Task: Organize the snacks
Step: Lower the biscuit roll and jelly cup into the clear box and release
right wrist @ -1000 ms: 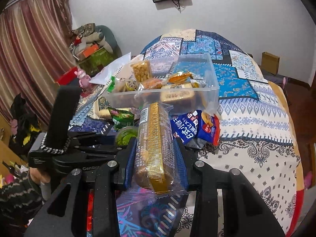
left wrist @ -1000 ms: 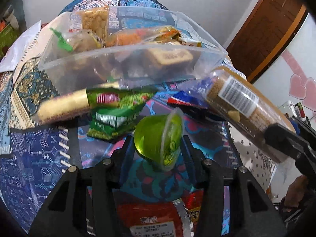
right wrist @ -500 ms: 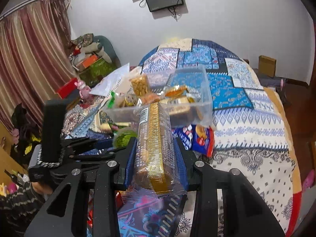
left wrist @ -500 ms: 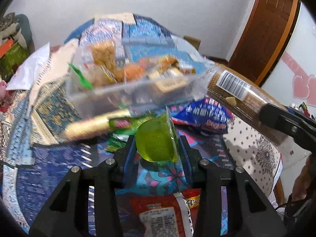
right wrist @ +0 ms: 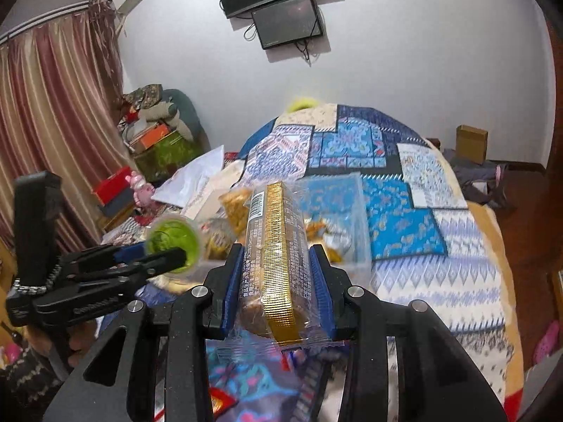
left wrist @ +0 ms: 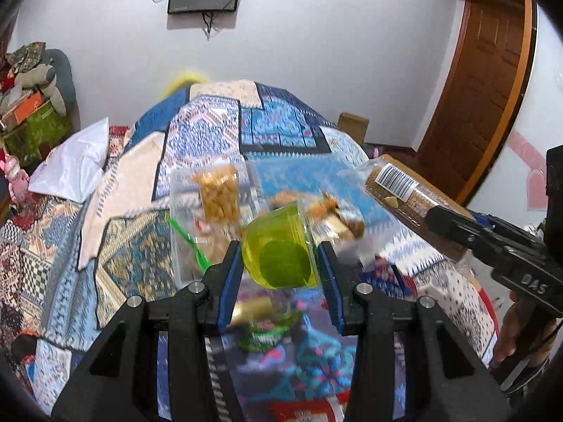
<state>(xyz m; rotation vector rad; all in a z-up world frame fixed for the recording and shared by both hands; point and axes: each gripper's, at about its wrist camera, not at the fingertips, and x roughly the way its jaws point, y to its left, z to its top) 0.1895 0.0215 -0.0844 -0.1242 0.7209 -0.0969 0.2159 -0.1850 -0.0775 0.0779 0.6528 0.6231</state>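
My left gripper (left wrist: 280, 255) is shut on a green jelly cup (left wrist: 279, 248), held in the air in front of the clear plastic snack box (left wrist: 183, 232). The cup (right wrist: 173, 241) and the left gripper (right wrist: 169, 253) also show at the left of the right wrist view. My right gripper (right wrist: 276, 256) is shut on a long cracker pack in clear wrap with a gold tray (right wrist: 276, 239); the pack (left wrist: 404, 190) reaches in from the right of the left wrist view. The box (right wrist: 355, 204) holds several snacks and lies just beyond both grippers.
The box sits on a patchwork blue bedspread (right wrist: 397, 190). Loose snack packets lie under the grippers: a green one (left wrist: 267, 330) and a red one (left wrist: 302, 411). A white bag (left wrist: 70, 165) lies at the left. A person's hand (left wrist: 510, 330) holds the right gripper.
Both grippers have risen with their snacks and now hang level with the box. The left gripper tilted upward, so the wall and screen came into view; the jelly cup turned in its grip.
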